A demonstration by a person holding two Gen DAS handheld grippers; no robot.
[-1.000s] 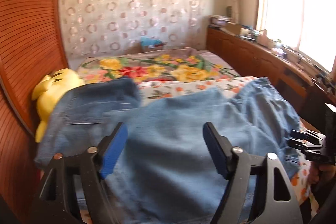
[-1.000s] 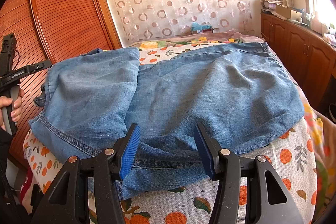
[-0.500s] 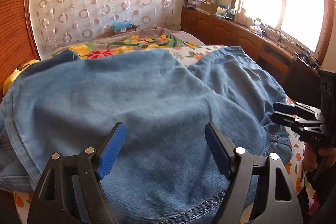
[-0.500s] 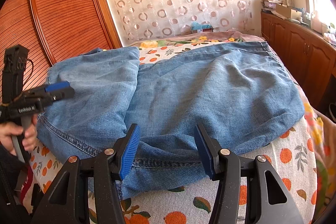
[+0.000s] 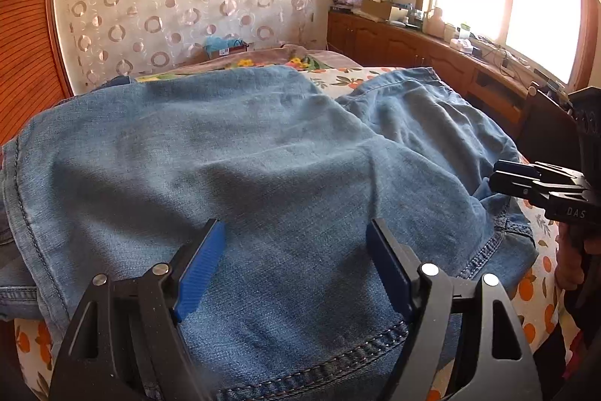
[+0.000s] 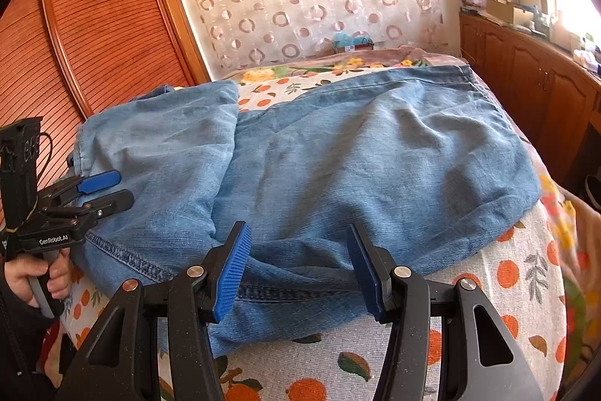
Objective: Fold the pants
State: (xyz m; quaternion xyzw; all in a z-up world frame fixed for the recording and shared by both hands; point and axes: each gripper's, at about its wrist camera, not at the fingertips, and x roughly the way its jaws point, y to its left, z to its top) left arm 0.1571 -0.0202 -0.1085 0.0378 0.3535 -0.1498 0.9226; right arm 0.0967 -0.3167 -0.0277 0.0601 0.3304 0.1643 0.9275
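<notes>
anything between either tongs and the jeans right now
Nothing visible. The left tongs hang open directly over the jeans, and the right tongs sit open at their near hem on the orange-print bedspread.

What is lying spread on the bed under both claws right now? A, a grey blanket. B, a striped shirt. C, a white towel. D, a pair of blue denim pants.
D: blue denim pants with stitched seams lie across the orange-print bedspread, and both the left claw and the right claw are open above them, gripping nothing.
</notes>
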